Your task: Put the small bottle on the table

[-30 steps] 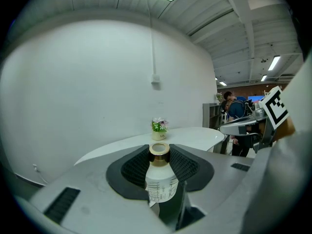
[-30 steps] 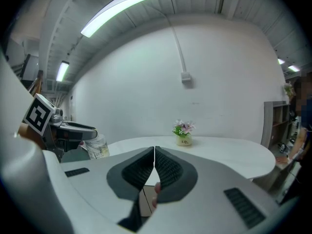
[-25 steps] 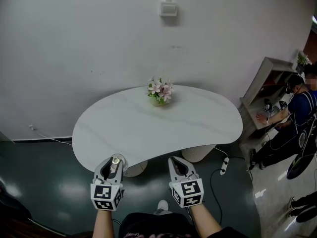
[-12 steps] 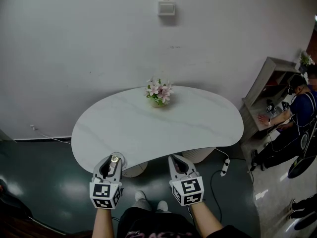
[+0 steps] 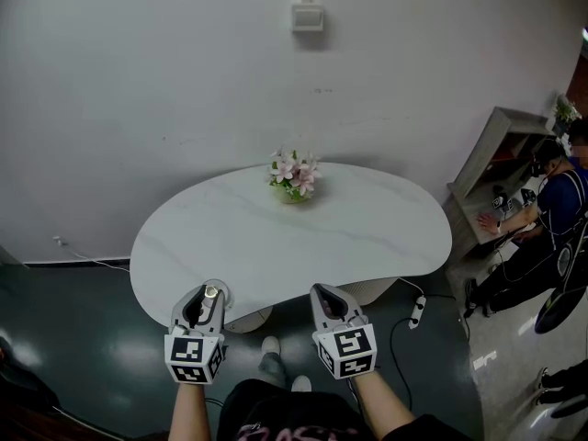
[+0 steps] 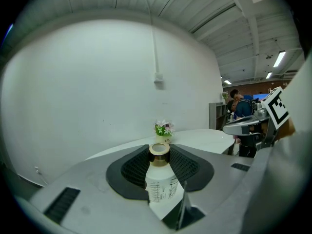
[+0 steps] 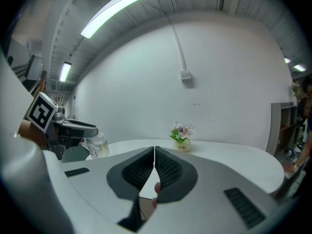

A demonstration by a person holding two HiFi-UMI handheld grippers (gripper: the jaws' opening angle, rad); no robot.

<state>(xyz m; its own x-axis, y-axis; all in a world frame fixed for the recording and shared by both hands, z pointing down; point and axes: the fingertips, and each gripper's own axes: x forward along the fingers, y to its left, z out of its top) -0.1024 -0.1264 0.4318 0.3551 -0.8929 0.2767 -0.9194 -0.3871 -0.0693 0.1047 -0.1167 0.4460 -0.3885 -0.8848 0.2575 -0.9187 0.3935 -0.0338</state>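
Observation:
My left gripper [image 5: 208, 300] is shut on a small clear bottle [image 6: 161, 184] with a gold cap and a white printed label; the black pads press on both sides of its neck and shoulders. In the head view the small bottle [image 5: 211, 294] hangs just over the near left edge of the white kidney-shaped table [image 5: 367, 237]. From the right gripper view the bottle [image 7: 97, 146] shows at the left, held upright. My right gripper [image 5: 328, 299] is shut with nothing between its jaws [image 7: 154, 167], at the table's near edge.
A small pot of pink flowers [image 5: 293, 174] stands at the table's far middle. A person [image 5: 542, 209] sits at a desk on the right. A power strip [image 5: 415, 309] and cable lie on the floor under the table's right side. A white wall stands behind.
Both grippers have drifted slightly forward toward the table's near edge, the bottle still held in the left one. The person's feet have shifted below.

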